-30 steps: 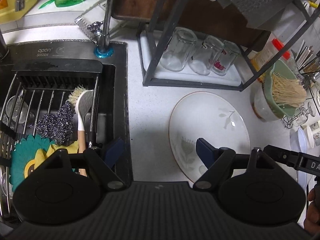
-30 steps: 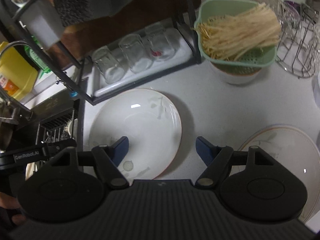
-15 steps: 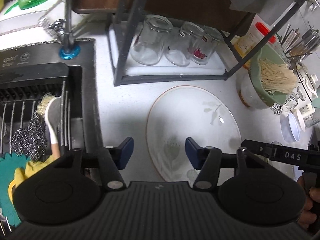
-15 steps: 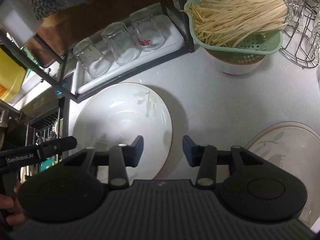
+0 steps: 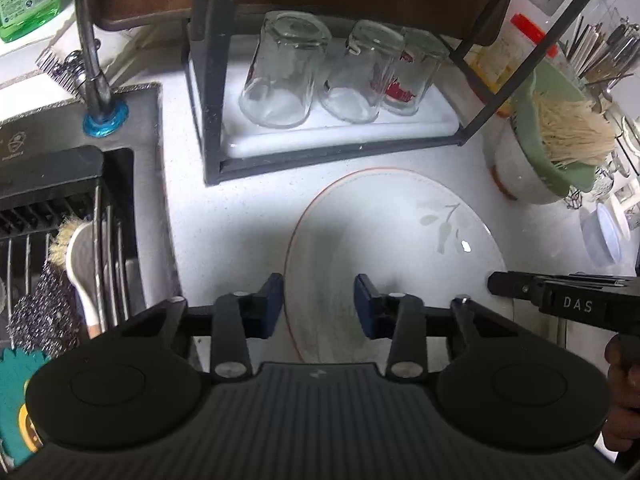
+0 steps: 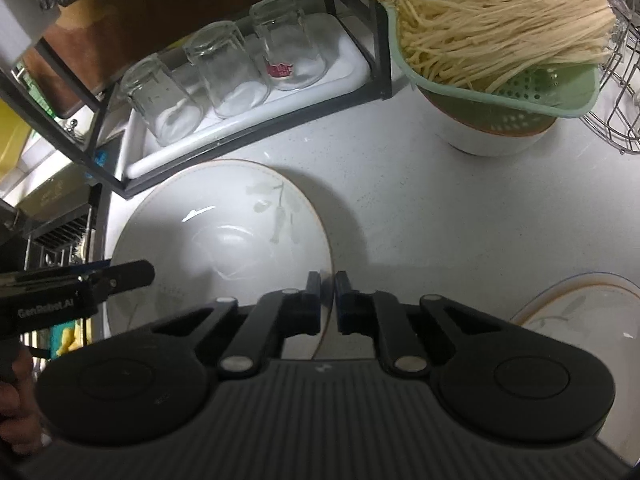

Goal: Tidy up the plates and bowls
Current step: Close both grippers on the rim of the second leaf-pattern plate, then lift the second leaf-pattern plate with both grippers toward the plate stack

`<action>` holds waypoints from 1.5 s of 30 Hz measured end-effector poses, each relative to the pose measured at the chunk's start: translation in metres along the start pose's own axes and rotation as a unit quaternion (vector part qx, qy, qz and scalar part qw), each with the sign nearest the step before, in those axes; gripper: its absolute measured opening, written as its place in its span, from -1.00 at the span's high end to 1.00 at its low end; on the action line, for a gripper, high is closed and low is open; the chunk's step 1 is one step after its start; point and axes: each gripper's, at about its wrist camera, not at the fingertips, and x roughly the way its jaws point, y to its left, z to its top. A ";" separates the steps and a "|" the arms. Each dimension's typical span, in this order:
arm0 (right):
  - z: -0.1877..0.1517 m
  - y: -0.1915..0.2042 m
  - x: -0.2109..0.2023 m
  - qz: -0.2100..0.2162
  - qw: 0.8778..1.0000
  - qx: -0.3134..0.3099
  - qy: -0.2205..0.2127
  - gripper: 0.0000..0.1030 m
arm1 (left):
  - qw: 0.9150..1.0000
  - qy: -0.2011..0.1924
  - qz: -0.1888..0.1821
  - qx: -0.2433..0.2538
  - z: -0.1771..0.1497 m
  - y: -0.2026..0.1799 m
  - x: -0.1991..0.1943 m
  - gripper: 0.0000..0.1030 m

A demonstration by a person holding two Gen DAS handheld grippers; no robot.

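A white plate with an orange rim and leaf print [image 5: 384, 240] lies on the white counter in front of the rack; it also shows in the right wrist view [image 6: 224, 232]. My left gripper [image 5: 319, 304] is open, its fingers astride the plate's left rim. My right gripper [image 6: 327, 300] is shut on the plate's right rim, which runs between the two fingers. A second plate of the same kind [image 6: 576, 320] lies at the right in the right wrist view.
A black rack [image 5: 208, 92] holds a white tray with three upturned glasses [image 5: 280, 76]. A green colander of noodles [image 6: 500, 36] sits on a white bowl [image 6: 488, 136]. The sink [image 5: 72, 216] with brush and scourers is at the left. A wire basket [image 6: 616, 100] is at the right.
Both grippers have moved in on the plate. The right jaws have closed on the plate's right rim. The left jaws have narrowed around its left rim but stay open.
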 end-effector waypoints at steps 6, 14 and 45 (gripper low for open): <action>-0.001 -0.006 0.002 0.015 1.000 0.011 -0.008 0.80 | 0.999 0.000 0.020 0.035 -0.004 -0.001 0.009 0.54; 0.003 -0.006 0.004 0.017 1.000 0.009 -0.003 0.79 | 1.000 0.003 0.000 -0.002 -0.008 0.007 0.006 0.55; -0.039 -0.076 -0.107 0.081 0.996 0.036 -0.003 0.79 | 0.999 -0.042 -0.031 -0.007 -0.036 -0.092 -0.092 0.55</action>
